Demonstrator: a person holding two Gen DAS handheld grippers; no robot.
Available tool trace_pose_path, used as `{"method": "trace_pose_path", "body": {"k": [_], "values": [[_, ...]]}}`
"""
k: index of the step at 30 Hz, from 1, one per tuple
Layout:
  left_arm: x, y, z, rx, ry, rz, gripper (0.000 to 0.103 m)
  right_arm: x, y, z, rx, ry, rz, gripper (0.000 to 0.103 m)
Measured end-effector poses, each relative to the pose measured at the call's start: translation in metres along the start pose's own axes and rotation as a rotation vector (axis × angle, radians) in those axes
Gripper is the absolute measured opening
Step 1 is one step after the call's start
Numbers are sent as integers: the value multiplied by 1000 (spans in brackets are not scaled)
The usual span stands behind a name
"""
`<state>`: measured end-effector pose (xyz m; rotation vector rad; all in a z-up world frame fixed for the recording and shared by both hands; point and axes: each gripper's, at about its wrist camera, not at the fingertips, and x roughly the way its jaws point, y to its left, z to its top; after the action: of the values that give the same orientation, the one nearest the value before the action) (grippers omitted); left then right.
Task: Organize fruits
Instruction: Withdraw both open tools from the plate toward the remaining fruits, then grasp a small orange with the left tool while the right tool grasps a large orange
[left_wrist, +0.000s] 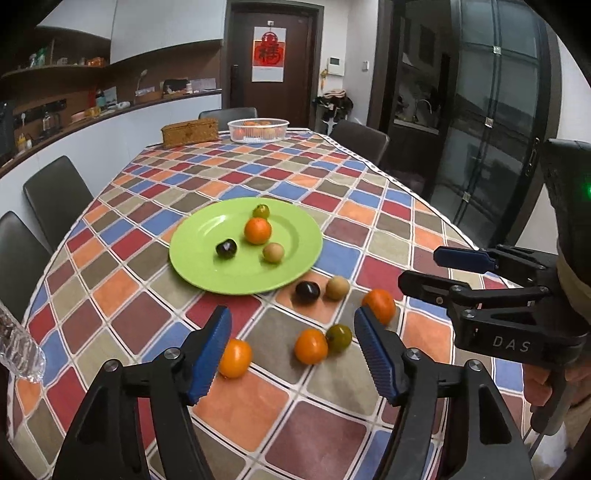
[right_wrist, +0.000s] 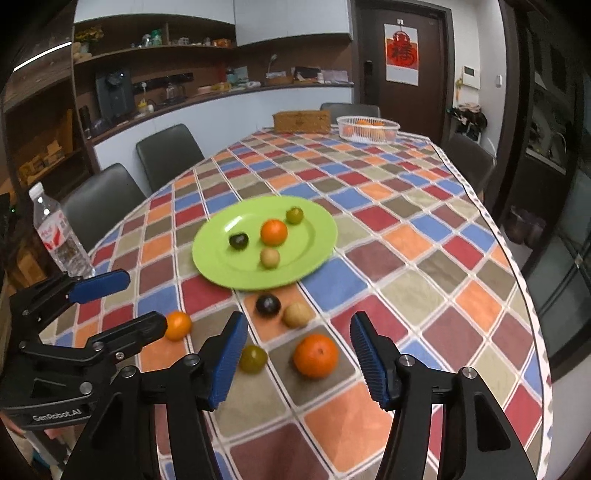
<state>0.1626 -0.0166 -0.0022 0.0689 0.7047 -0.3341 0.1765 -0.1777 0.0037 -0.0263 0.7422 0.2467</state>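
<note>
Glossy lime-green plastic forms the round plate (left_wrist: 207, 254) set on the table's checked cloth (left_wrist: 236, 406), a smooth covering printed in red, blue, orange and grey-brown diamonds edged in white. Four small round fruits are carried on the plate: a smooth orange one (left_wrist: 257, 230) at the middle, a greenish one (left_wrist: 261, 211) behind it, a shiny near-black one (left_wrist: 226, 248) to its left and a matt tan one (left_wrist: 273, 252) in front.

Six more fruits are scattered on the cloth just before the plate: a second dark fruit (left_wrist: 307, 292), a second tan fruit (left_wrist: 337, 287), a green-brown fruit (left_wrist: 338, 337) touching an orange one (left_wrist: 311, 346), another orange one (left_wrist: 379, 305) partly hidden by a blue pad, and one more orange fruit (left_wrist: 235, 358) on the left.

The left gripper (left_wrist: 291, 358) is held moderately wide over these loose fruits, its ribbed blue rubber pads (left_wrist: 210, 354) pressed on nothing. The right gripper (right_wrist: 297, 363) is likewise parted, a dimpled orange fruit (right_wrist: 316, 355) being seen on the cloth between its fingers, untouched.

At the table's far end a white mesh basket (left_wrist: 257, 130) of oranges and a woven straw box (left_wrist: 190, 133) are placed. A clear ridged plastic bottle (right_wrist: 59, 236) is stood at the left edge.
</note>
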Motion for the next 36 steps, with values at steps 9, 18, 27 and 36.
{"method": "trace_pose_path", "body": {"k": [9, 18, 27, 36], "values": [[14, -8, -20, 66, -5, -10, 68, 11, -5, -25, -4, 52, -21, 59], [36, -9, -33, 112, 40, -44, 66, 28, -9, -39, 6, 98, -28, 59], [60, -8, -38, 159, 99, -74, 50, 45, -9, -44, 2, 131, -36, 59], [75, -8, -38, 162, 140, -109, 36, 58, -11, -42, 6, 148, -28, 58]]}}
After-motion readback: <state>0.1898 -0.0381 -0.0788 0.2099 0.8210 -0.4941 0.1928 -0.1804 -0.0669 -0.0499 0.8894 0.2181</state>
